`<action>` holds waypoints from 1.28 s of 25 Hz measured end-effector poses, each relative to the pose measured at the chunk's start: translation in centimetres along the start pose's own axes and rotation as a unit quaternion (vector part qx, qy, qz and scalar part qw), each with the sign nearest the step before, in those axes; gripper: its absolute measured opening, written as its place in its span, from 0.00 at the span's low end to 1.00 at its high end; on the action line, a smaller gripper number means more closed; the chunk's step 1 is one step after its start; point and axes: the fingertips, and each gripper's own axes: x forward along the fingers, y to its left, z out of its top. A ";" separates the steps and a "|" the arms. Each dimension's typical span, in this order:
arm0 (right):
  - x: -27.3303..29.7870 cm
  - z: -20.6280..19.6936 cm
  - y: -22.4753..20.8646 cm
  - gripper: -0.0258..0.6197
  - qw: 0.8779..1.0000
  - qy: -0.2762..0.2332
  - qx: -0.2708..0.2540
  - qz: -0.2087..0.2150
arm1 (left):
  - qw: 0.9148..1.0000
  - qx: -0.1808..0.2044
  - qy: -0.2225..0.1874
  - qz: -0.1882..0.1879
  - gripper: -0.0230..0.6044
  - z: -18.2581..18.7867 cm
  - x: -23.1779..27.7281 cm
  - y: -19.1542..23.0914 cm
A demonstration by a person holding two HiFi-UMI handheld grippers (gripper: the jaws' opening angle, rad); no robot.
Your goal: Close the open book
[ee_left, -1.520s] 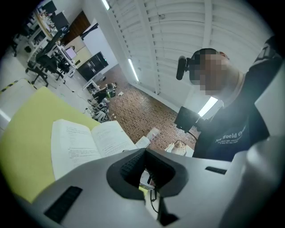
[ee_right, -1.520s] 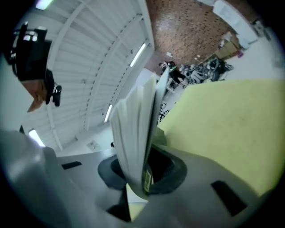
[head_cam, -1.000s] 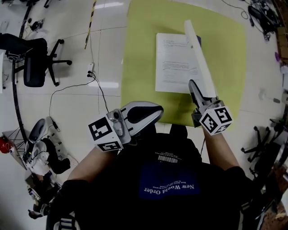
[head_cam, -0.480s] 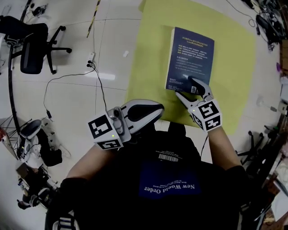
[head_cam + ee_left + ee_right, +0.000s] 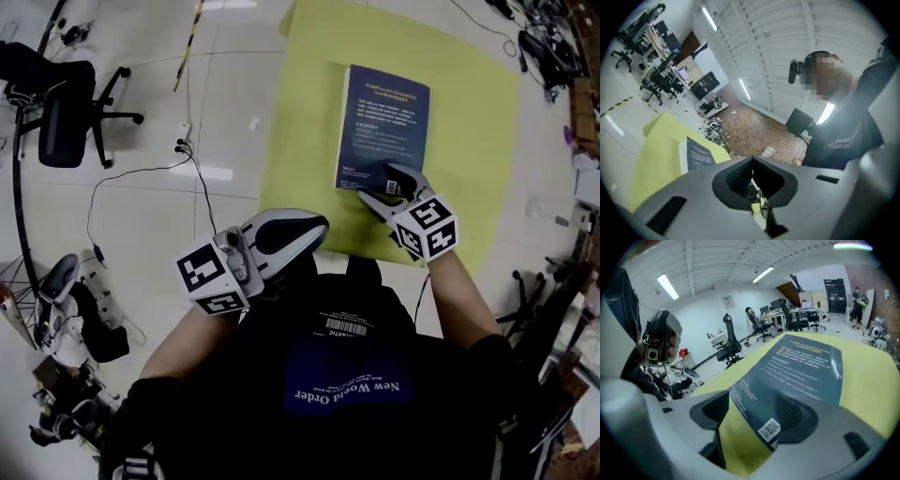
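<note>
The right gripper (image 5: 382,186) is standing with its jaws wide apart; they have just been opening. In the right gripper view (image 5: 750,413) the near corner of the book (image 5: 801,366), the one with the small square code, is lying in the gap between them. Neither pad is pressing on it. One jaw is hanging over the dark blue cover and the other over the yellow mat (image 5: 740,446) just beside the book's near edge. The right hand is reaching forward from the body and tilting the gripper down toward the floor, with its marker cube (image 5: 427,228) facing up at the head camera.

The left gripper (image 5: 322,223) is resting closed with nothing between the pads; in its own view (image 5: 751,161) the two dark pads are meeting at the tip. The left hand is holding it roughly level, close in front of the chest and well apart from the book, with its marker cube (image 5: 211,277) turned toward the person's left. That view is looking past the jaws at the mat, the book (image 5: 696,154) and the person's dark shirt.

The book (image 5: 380,122) is lying shut and flat, a printed dark blue cover facing up, on the middle of the yellow mat (image 5: 300,112), which is spreading over the pale tiled floor (image 5: 216,56).

Off the mat, to the person's left, a black cable (image 5: 141,173) is trailing across the tiles from a power strip (image 5: 183,143). An office chair (image 5: 66,112) is standing farther out on that side.
</note>
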 end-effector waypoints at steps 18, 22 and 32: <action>-23.3 15.9 2.1 0.02 0.957 -0.289 -0.032 0.000 | 0.991 0.126 -0.044 -0.005 0.05 9.8 3.4 -8.6; -31.4 14.4 1.4 0.02 0.946 -0.320 -0.040 -0.027 | 0.985 0.163 -0.056 -0.010 0.05 9.9 6.2 -12.1; -34.8 12.7 -0.4 0.02 0.938 -0.340 0.008 -0.062 | 0.979 0.192 -0.071 -0.011 0.05 12.9 6.3 -12.1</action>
